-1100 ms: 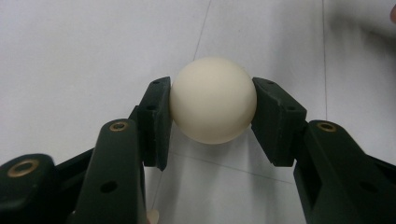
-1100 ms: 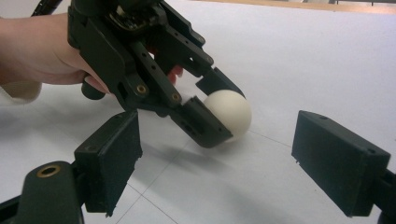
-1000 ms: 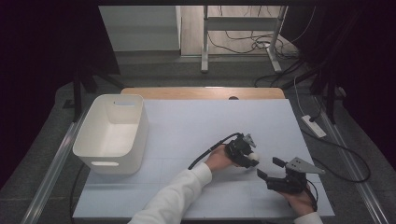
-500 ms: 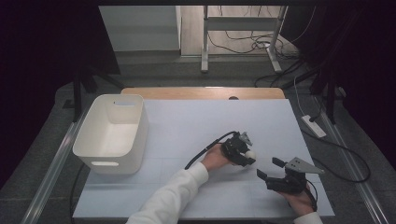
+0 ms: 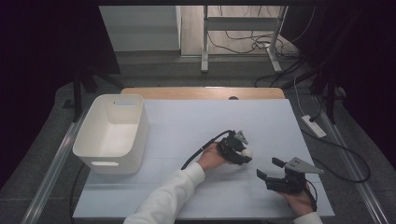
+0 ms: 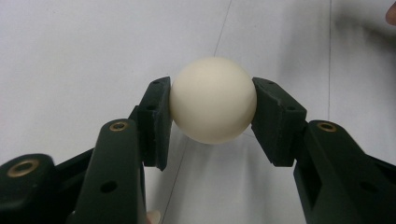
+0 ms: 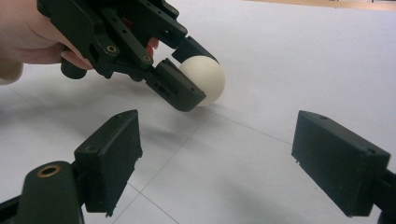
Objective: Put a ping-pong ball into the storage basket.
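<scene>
Left gripper (image 5: 239, 150) clamps the smooth cream ball (image 6: 213, 100) right of the white bin (image 5: 112, 133).
Right gripper (image 7: 217, 158) gapes wide, holding nothing, just beyond the ball on the matte white table (image 5: 187, 121); nothing stands between ball and bin.

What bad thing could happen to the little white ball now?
1. The ball is round and smooth, and the left gripper pinches it with flat pads at its two sides, so it might pop out and roll across the table.
2. The white bin sits far off on the left; if that is where the ball goes, a long carry gives it more chance to slip.
</scene>
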`<state>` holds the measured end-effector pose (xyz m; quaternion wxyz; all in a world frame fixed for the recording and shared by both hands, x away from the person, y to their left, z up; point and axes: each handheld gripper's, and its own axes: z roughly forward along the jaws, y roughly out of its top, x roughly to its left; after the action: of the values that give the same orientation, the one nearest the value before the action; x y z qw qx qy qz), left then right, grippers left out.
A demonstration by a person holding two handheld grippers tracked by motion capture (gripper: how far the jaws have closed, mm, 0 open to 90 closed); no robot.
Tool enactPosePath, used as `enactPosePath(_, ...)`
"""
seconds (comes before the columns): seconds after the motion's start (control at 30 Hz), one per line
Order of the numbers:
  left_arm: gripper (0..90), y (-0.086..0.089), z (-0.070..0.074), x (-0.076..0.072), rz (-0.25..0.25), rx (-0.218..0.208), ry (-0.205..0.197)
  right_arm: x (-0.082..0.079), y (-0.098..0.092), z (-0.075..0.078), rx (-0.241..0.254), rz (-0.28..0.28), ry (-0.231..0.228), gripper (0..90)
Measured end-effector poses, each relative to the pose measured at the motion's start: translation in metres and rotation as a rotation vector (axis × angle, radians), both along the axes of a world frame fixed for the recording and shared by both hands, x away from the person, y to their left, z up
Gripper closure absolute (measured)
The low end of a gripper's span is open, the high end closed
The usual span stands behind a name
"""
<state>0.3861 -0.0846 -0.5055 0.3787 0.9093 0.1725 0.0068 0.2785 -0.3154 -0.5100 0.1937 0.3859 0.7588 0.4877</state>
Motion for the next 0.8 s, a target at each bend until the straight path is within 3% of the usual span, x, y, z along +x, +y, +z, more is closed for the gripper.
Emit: enactPosePath(0.8,50.8,0.023,0.013,-0.006,0.041,-0.046,-0.016,0.000,0.000,0.000,-0.004,-0.002,0.000,15.9)
